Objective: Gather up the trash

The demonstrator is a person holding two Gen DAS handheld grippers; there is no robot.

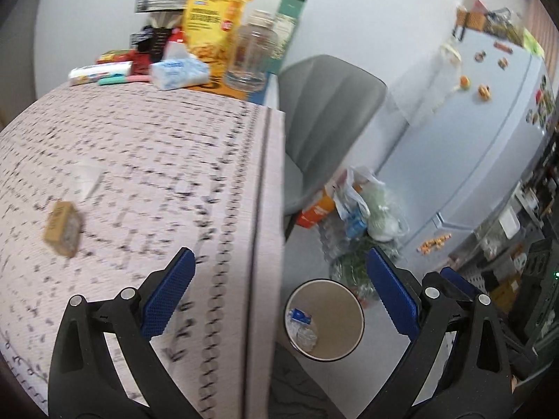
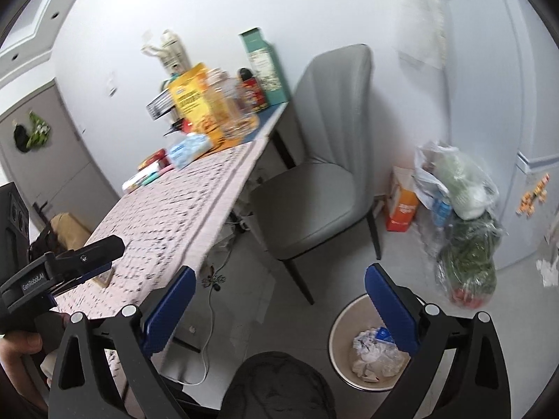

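Observation:
My left gripper (image 1: 279, 293) is open and empty, hovering over the right edge of the table (image 1: 157, 146) with its patterned cloth. A small brown box (image 1: 63, 223) and a clear wrapper (image 1: 87, 174) lie on the cloth to its left. On the floor beside the table stands a round trash bin (image 1: 344, 314) holding crumpled trash (image 1: 302, 328). My right gripper (image 2: 279, 310) is open with nothing between its pads, above the floor just left of the bin (image 2: 340, 331). Crumpled paper (image 2: 370, 352) fills the bin's bottom. The left gripper (image 2: 108, 258) shows at the left over the table, held by a hand (image 2: 17, 345).
A grey chair (image 2: 314, 188) stands between table and fridge (image 2: 489, 104). Plastic bags (image 2: 464, 209) and an orange carton (image 2: 401, 209) sit on the floor by the fridge. Snack bags, a jar and tissues (image 1: 178, 73) crowd the table's far end. A cable (image 2: 209, 314) trails under the table.

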